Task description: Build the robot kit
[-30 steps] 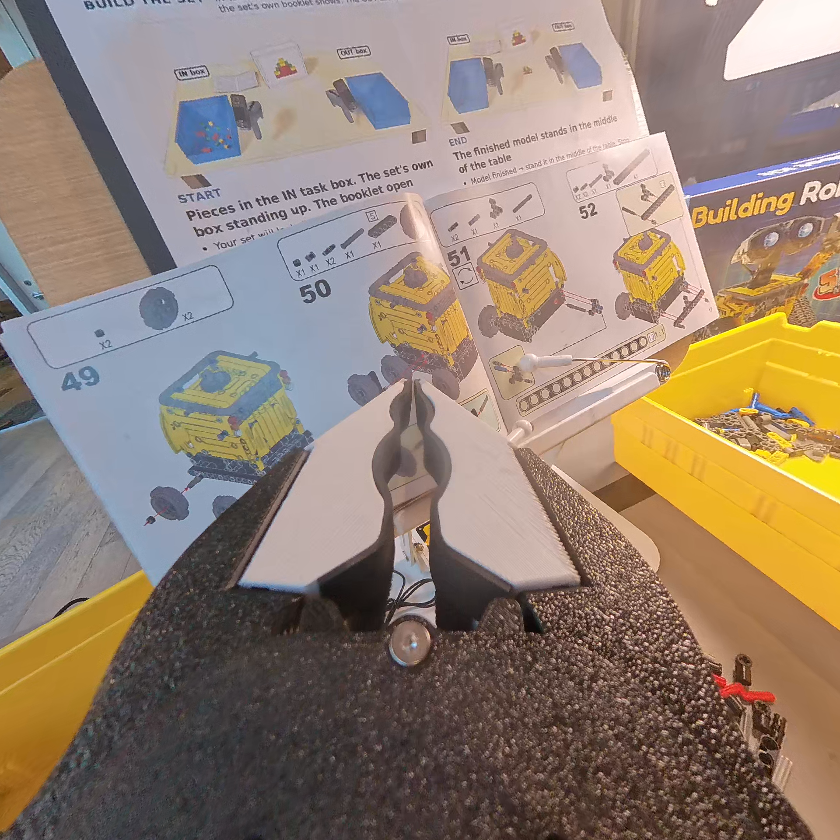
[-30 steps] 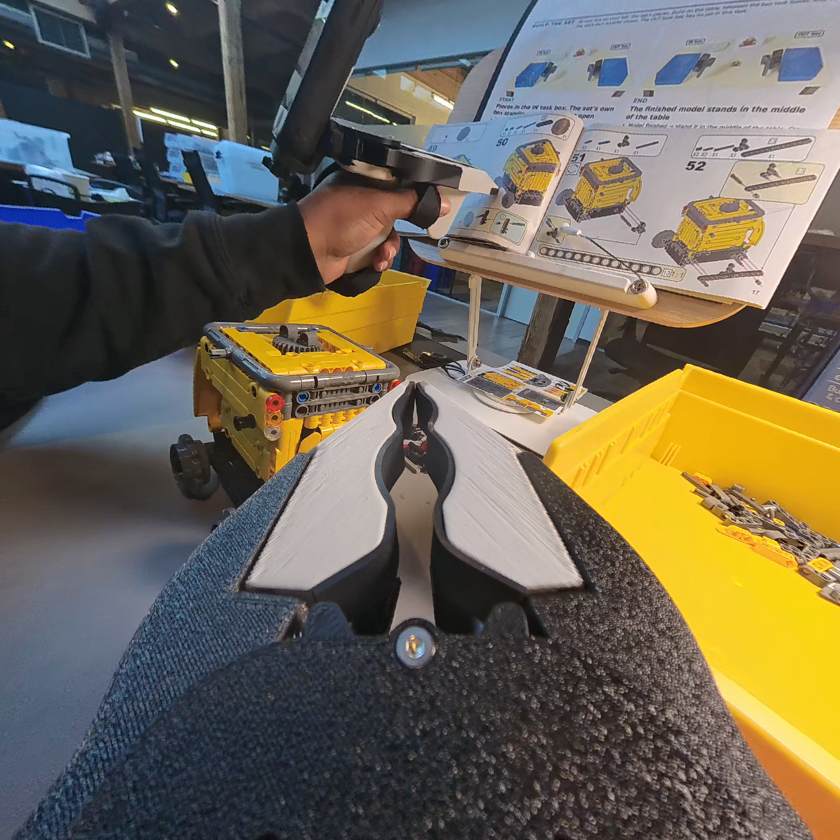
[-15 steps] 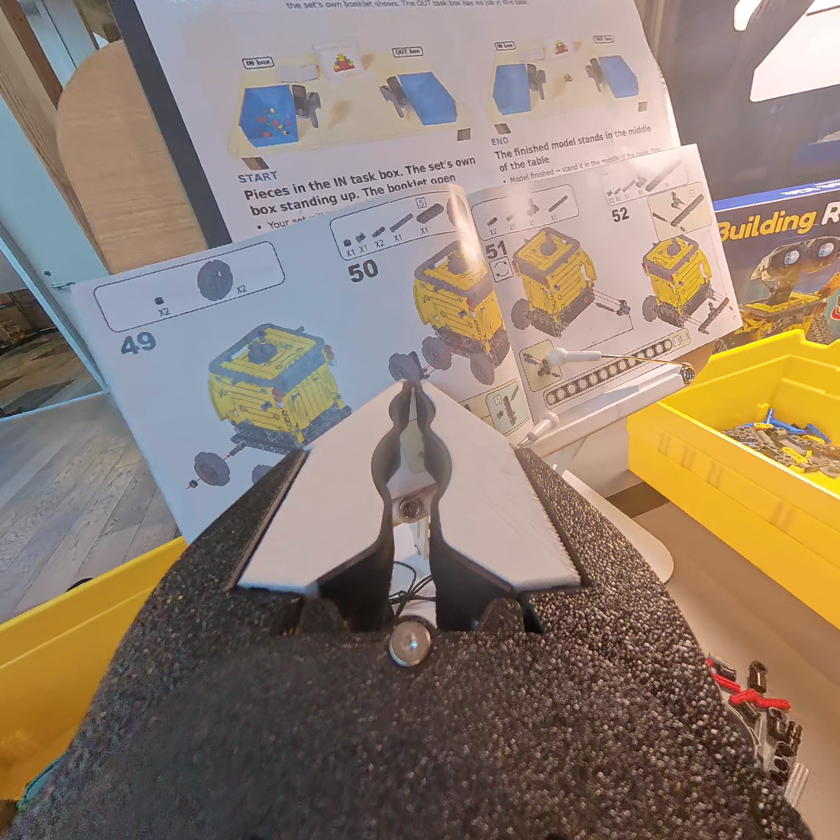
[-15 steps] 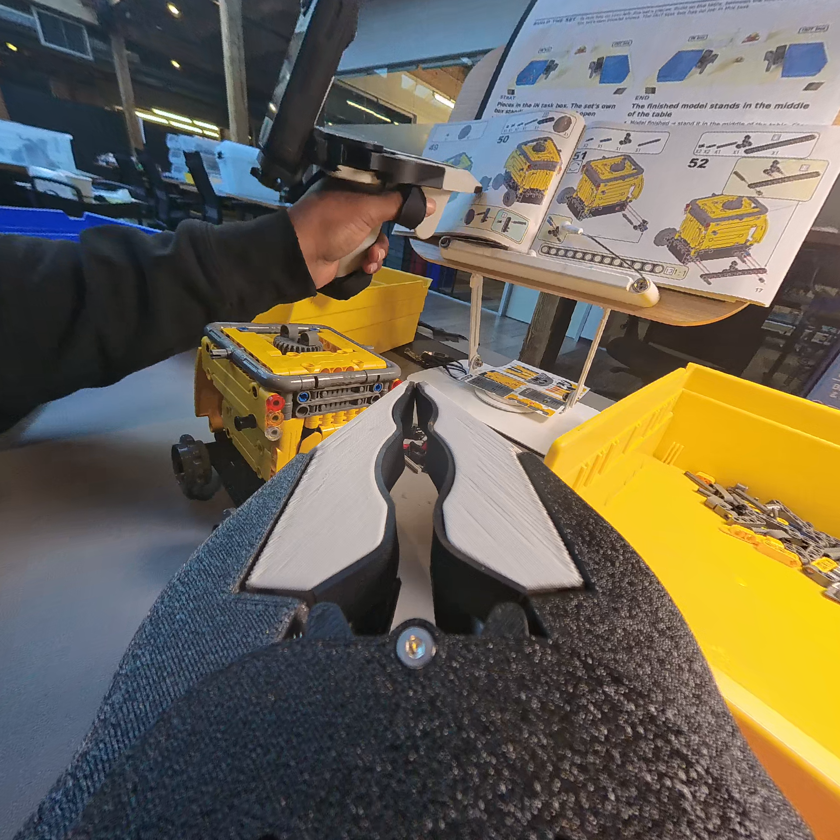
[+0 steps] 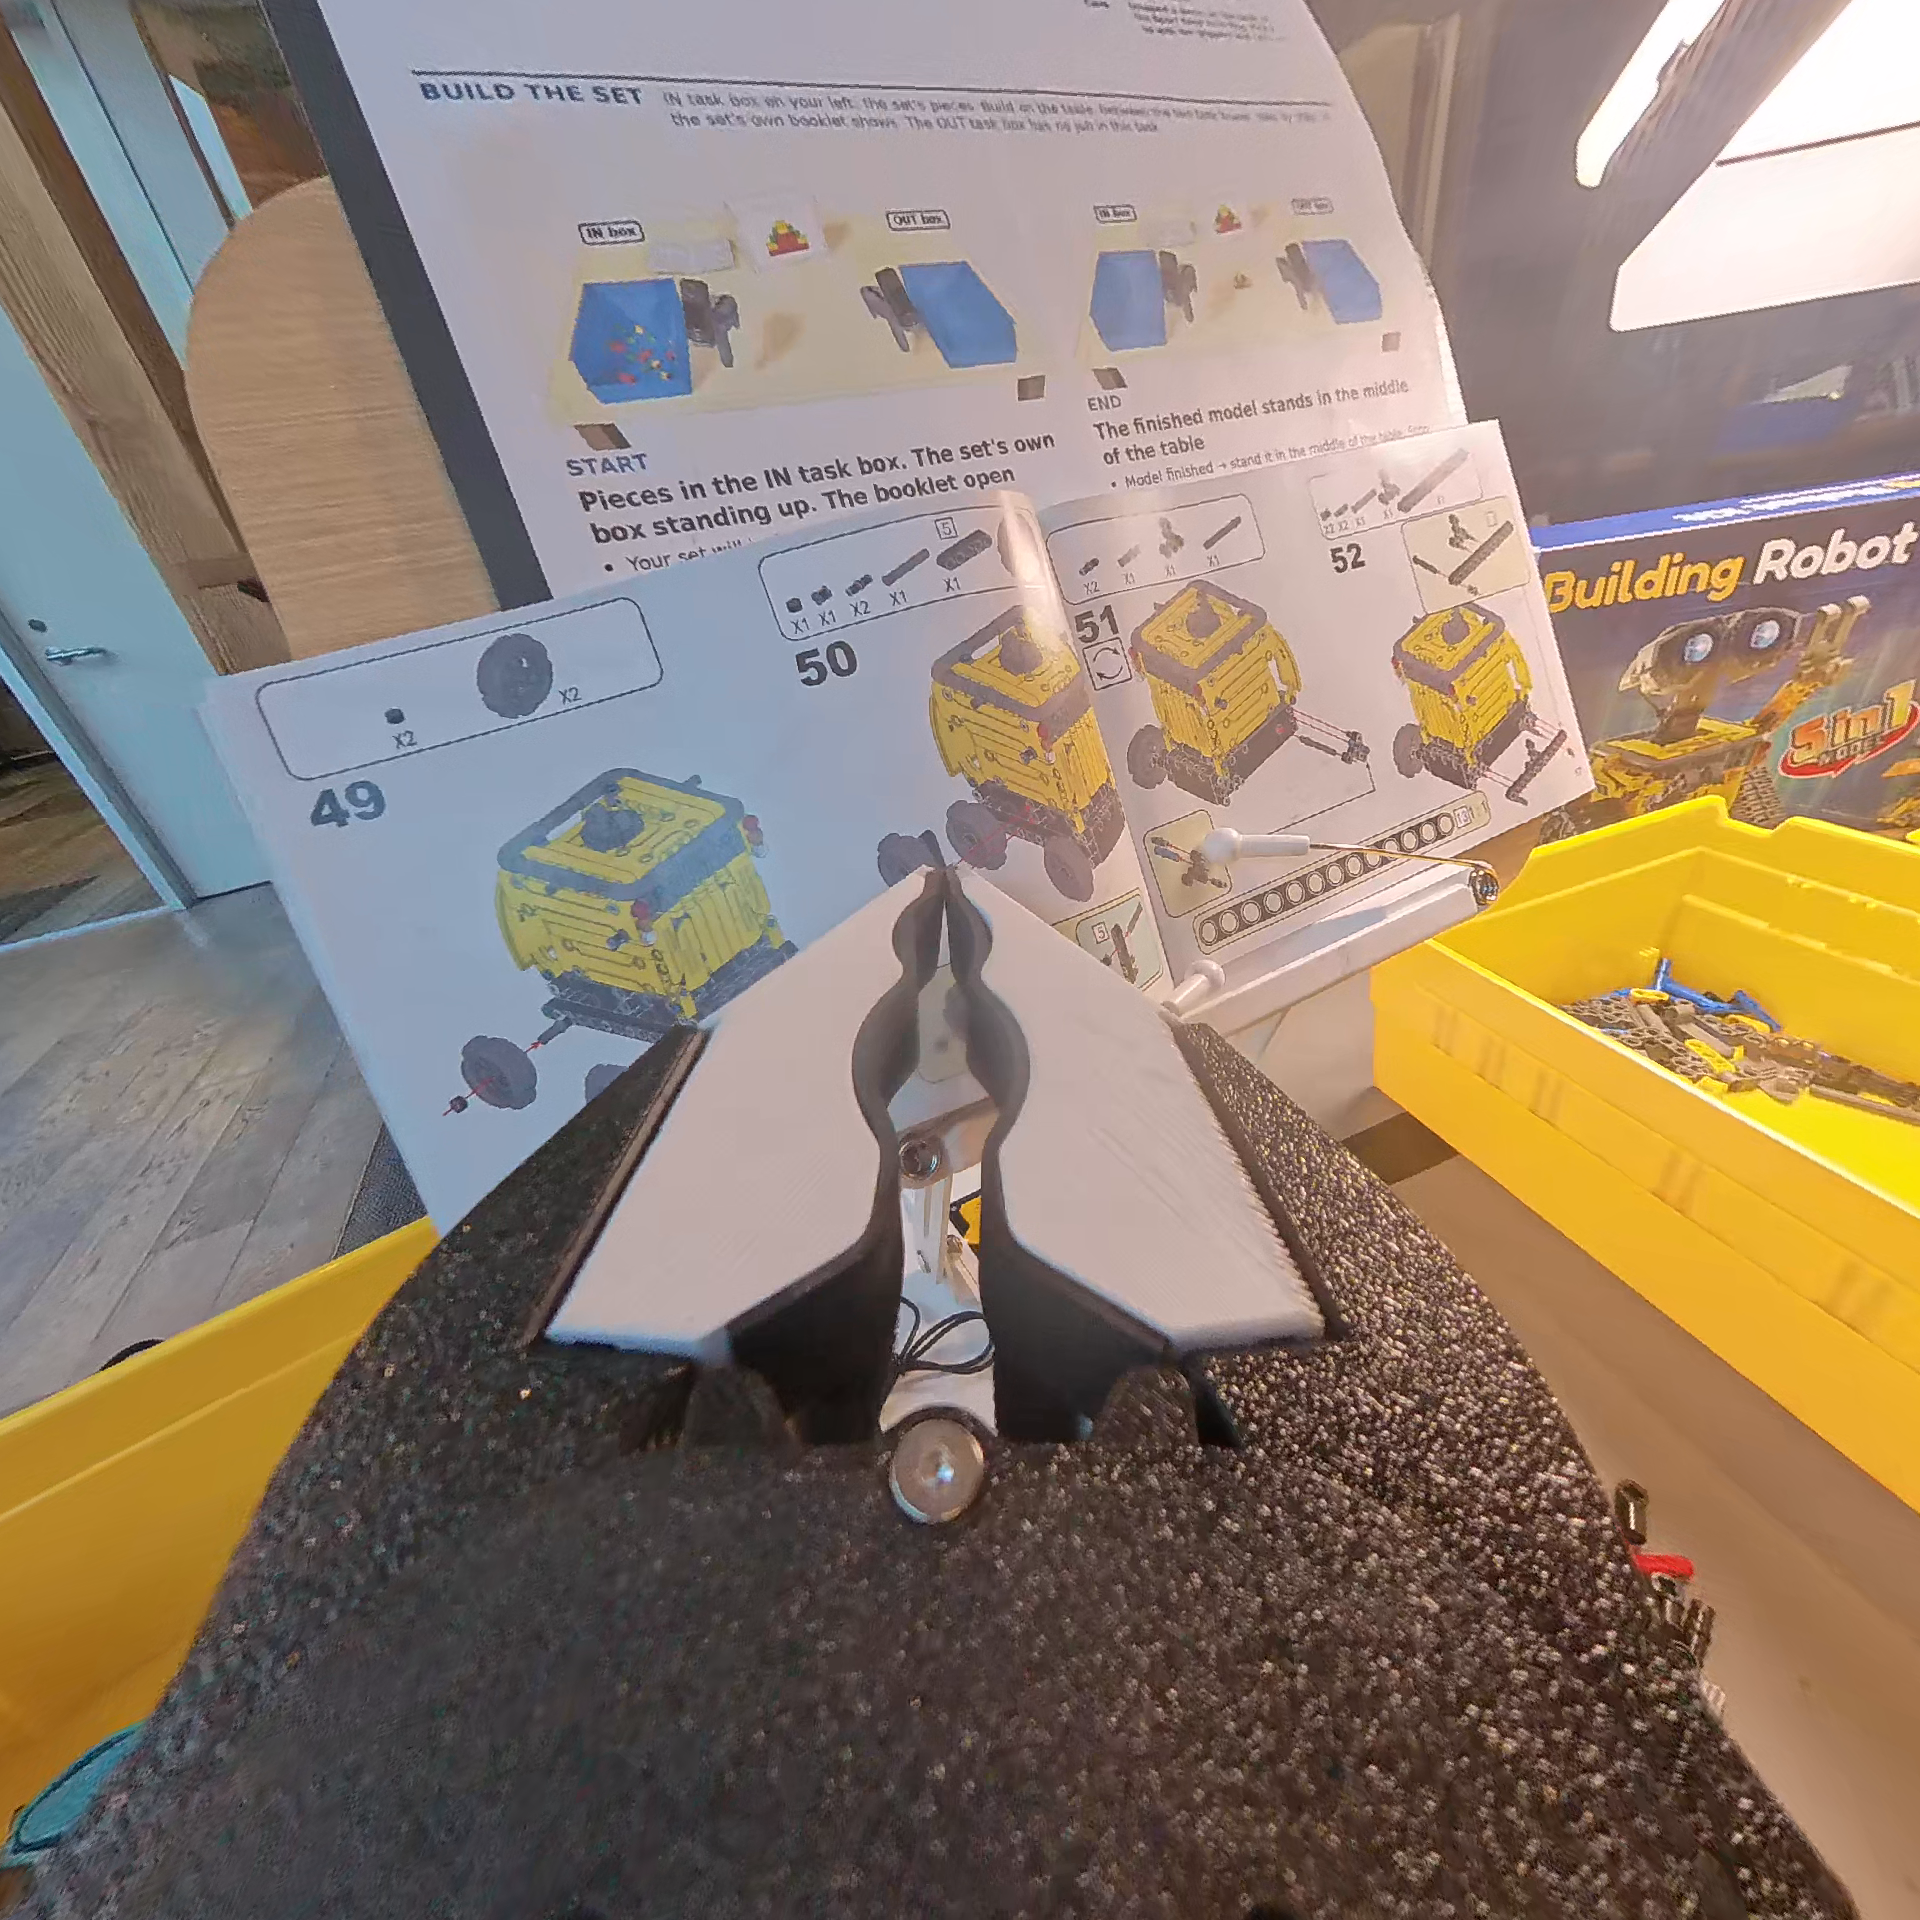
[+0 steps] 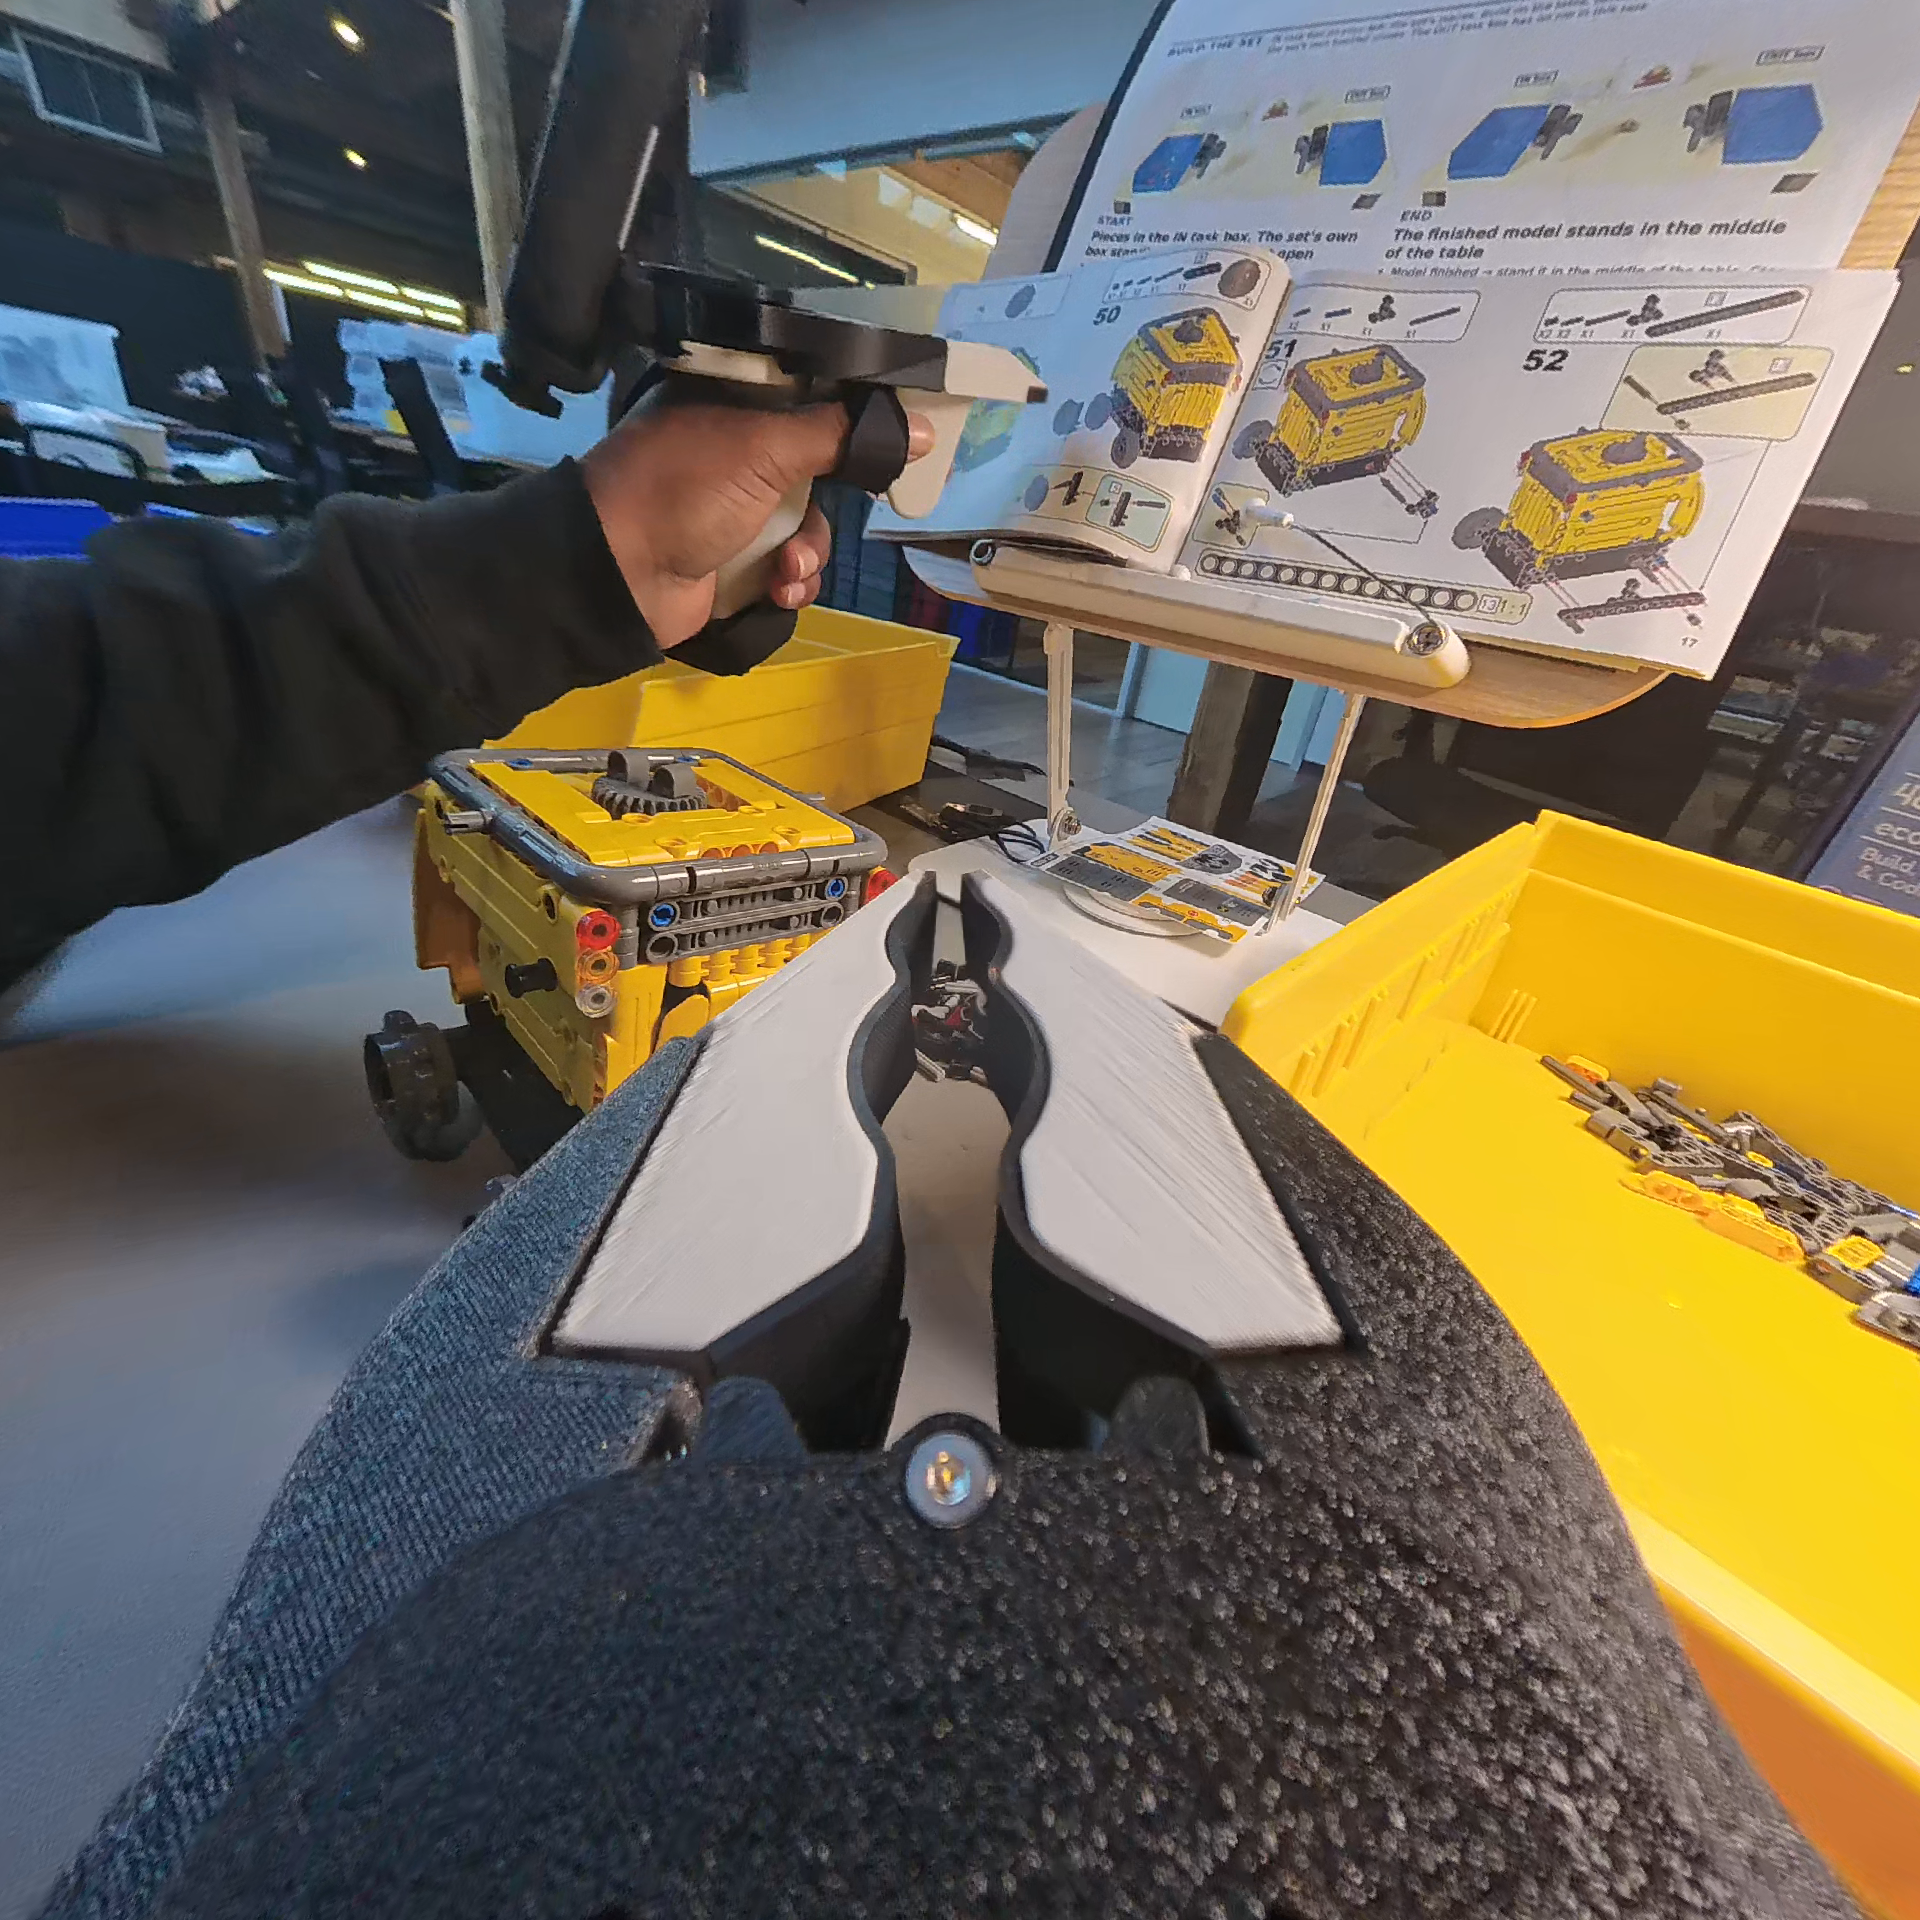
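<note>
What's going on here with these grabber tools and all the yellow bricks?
A person holds a gripper in each hand. The left gripper, shut and empty, is raised at the open instruction booklet on its stand. The right gripper, slightly open, hangs low beside a half-built yellow brick model, next to a yellow bin of loose pieces.

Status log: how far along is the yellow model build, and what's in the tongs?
Done: yellow model body stands built, gear on top, one black wheel showing. In hand: nothing clearly; left tongs shut at the open booklet, right tongs barely parted, empty, near the model. Left: loose pieces lie in the yellow bin.
</note>
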